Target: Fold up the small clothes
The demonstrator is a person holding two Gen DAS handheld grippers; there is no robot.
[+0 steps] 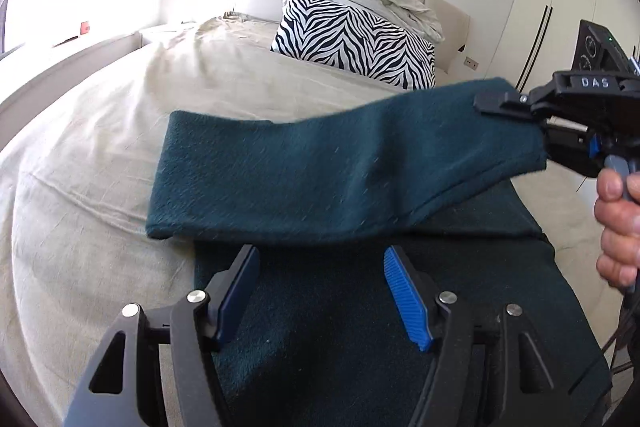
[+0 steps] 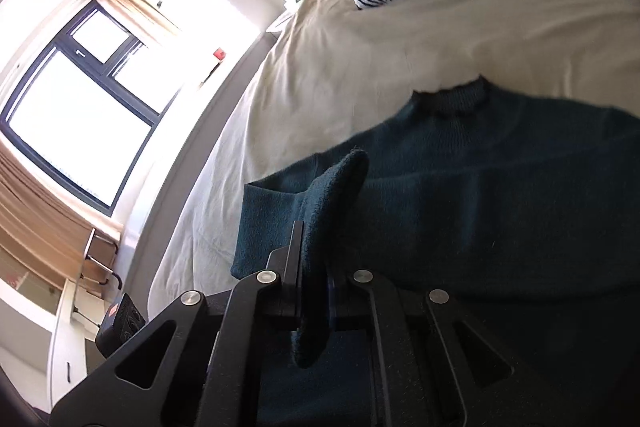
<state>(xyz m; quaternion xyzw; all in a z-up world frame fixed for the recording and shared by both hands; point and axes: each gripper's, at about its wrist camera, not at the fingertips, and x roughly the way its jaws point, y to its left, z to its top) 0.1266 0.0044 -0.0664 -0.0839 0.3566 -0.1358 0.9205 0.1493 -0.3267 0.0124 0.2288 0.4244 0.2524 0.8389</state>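
Left claw (image 1: pixel 322 293) gaping, empty, right claw (image 2: pixel 310 267) clamped shut (apparently on fabric), hand (image 1: pixel 618 223) gripping its handle

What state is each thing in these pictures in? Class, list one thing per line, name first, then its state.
Left gripper: open, nothing between its fingers, over the sweater.
Right gripper: shut on the sleeve.
Sweater: dark green, lying on the bed.
Sleeve: lifted at its end, stretched across the sweater.
Zebra pillow: resting at the head of the bed.
Bed sheet: wrinkled.

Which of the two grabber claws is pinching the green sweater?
The right gripper: it is shut on the sweater's sleeve. The left gripper is open, with nothing between its blue pads.
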